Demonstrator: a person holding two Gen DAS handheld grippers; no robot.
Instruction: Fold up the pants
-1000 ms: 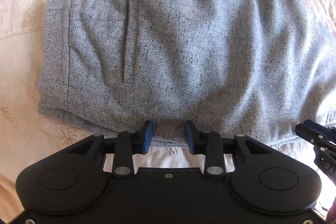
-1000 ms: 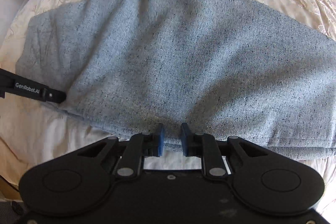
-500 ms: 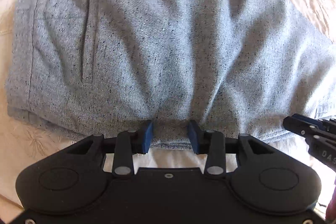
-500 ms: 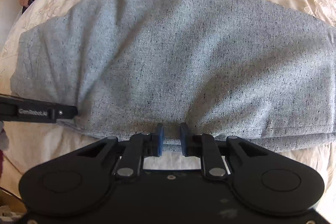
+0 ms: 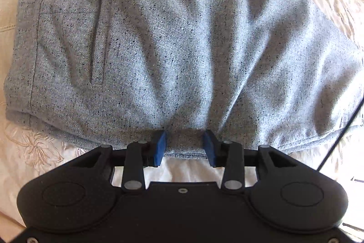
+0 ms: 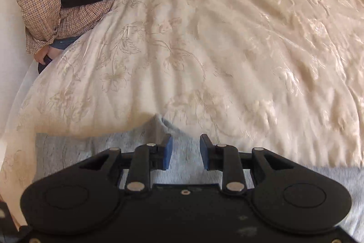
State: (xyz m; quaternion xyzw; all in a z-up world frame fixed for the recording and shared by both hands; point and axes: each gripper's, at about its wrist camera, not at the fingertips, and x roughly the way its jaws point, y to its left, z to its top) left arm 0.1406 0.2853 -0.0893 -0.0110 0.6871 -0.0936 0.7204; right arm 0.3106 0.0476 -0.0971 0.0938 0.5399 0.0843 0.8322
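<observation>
Grey speckled pants (image 5: pixel 173 42) are lying folded on a cream embroidered bedspread (image 6: pixel 227 38), with the waistband to the left and a long narrow pocket slit running down the fabric near it. The cloth is bunching into soft ridges that fan out from the near edge. The left gripper (image 5: pixel 184 147) is sitting at that near edge, its two blue-tipped fingers (image 5: pixel 159 146) standing apart with the hem of the pants lying between them; the pads are not pressing the cloth together. The right gripper (image 6: pixel 185 152) is showing in the left camera as a dark shape at the top right corner, above the far edge of the pants. In its own camera it is hovering over the grey fabric, which is filling only the bottom of the view, and its fingers are spread apart and holding nothing. Beyond it the bedspread is stretching away, and a person in a checked shirt (image 6: pixel 43 6) is sitting at the upper left edge of the bed.
</observation>
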